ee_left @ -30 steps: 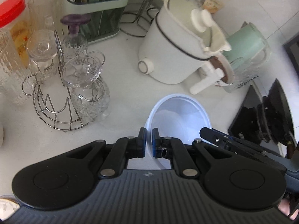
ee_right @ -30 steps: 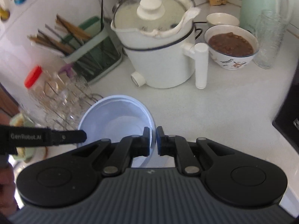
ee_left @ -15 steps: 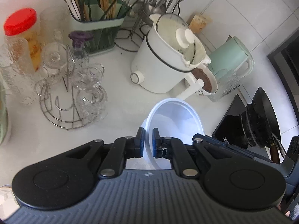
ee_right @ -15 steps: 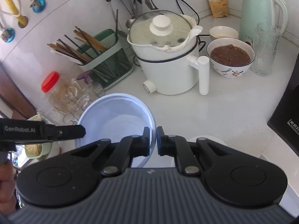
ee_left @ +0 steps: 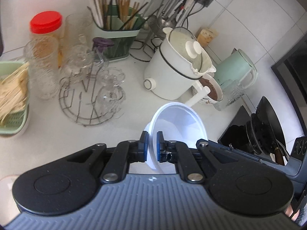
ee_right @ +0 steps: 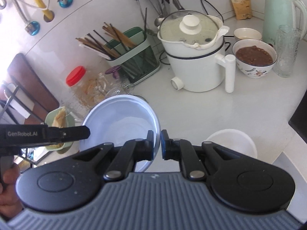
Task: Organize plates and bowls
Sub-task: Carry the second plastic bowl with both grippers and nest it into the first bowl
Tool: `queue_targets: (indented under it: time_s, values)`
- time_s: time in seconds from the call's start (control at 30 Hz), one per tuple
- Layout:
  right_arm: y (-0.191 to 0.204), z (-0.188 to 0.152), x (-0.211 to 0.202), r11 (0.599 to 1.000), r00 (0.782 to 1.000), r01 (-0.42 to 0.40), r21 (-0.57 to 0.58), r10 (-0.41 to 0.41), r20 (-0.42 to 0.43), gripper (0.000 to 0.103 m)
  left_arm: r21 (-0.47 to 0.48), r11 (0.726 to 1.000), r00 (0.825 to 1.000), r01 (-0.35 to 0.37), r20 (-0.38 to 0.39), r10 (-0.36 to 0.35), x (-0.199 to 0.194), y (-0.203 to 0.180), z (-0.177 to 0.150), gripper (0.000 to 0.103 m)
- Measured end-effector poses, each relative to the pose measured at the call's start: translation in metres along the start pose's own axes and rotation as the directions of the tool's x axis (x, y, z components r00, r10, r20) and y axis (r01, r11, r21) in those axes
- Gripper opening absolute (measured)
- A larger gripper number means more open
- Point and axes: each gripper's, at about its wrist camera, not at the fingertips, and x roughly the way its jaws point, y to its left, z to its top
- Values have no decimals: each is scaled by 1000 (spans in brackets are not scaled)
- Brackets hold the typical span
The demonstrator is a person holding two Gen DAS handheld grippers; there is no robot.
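Bowl (ee_right: 124, 122), white plastic, hangs in the air above the counter (ee_right: 191, 111), in front of the white cooker (ee_right: 193, 57) and clear of it. We grip it w/ both tongs: left gripper (ee_left: 152, 146) pinches the rim on one side, right gripper (ee_right: 157, 143) pinches the opposite rim, jaws pressed nearly together on the thin wall. Step looks like carry-to-stack. Next we likely need to lower it level into the second white bowl (ee_right: 236, 141), nearer us than the cooker, w/o letting the rim slip.
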Motion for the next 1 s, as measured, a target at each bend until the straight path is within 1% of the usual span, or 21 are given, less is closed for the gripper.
queue_targets:
  time_s: [0.23,0.5,0.63,0.7,0.77,0.87,1.0]
  values:
    - [18,-12,1,998,998,-50,-48,48,-38,10,-55,998,999,-33,22,34,-23,20,-25,8]
    - [38,-30,14,989,992,-87,-119,75,-102,11,-102,991,995,-90,22,93,-32,45,-49,8]
    - [45,-37,26,983,984,-113,-143,91,-150,11,-105,985,989,-140,25,144,-28,55,-62,8]
    - [47,-37,33,981,980,-125,-151,98,-173,11,-128,981,988,-149,12,151,-23,63,-68,8]
    - [49,-39,39,978,978,-127,-166,96,-184,11,-143,977,987,-160,-1,162,-18,70,-74,8]
    - [52,-43,48,975,971,-133,-178,92,-219,11,-146,970,981,-193,-18,193,-11,74,-83,8]
    - [57,-53,58,969,959,-133,-208,73,-273,12,-167,961,976,-219,-46,214,-5,80,-93,8]
